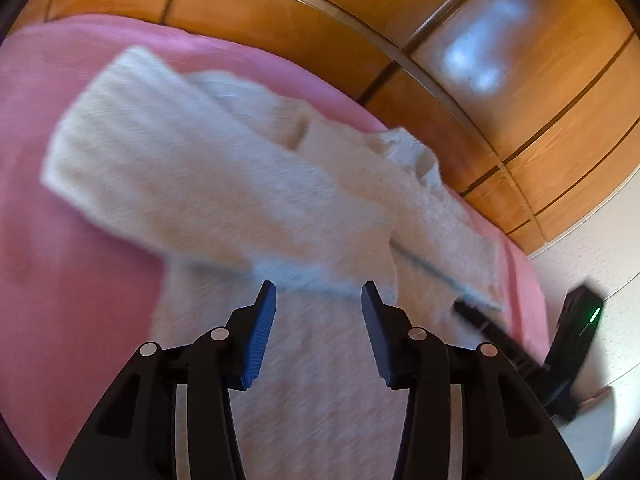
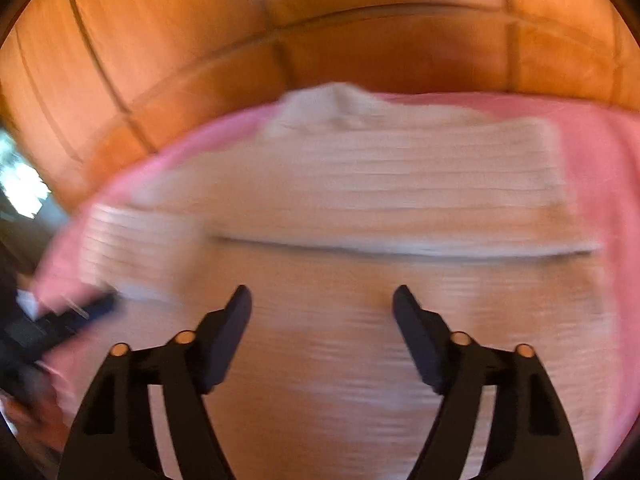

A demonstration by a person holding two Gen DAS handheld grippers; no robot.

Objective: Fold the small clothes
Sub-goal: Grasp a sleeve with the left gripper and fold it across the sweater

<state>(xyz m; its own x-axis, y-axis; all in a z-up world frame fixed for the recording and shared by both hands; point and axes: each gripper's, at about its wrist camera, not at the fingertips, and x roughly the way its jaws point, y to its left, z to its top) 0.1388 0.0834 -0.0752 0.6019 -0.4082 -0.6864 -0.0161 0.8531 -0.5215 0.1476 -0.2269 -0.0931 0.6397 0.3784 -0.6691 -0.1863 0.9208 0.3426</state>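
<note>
**A:** So where's our sweater sitting right now?

**B:** We've got the cream knit sweater lying flat on the pink blanket, filling most of both views. In the left wrist view a sleeve is folded across the body, running from about 10 o'clock toward the centre. There's a thin dark line where one layer sits over another, crossing from 9 to 3 o'clock in the right wrist view. Everything's pretty smeared, so we can't make out finer detail.

**A:** And our tools?

**B:** Left tool is over the sweater's body with its blue-padded fingers spread wide, nothing between them. Right tool is the same deal, fingers spread wide above the knit, holding nothing. We can also catch the right tool at 4 o'clock in the left view, near the sweater's edge.

**A:** What's around it?

**B:** Wooden panelling beyond the blanket, from 10 through 2 o'clock.
</note>
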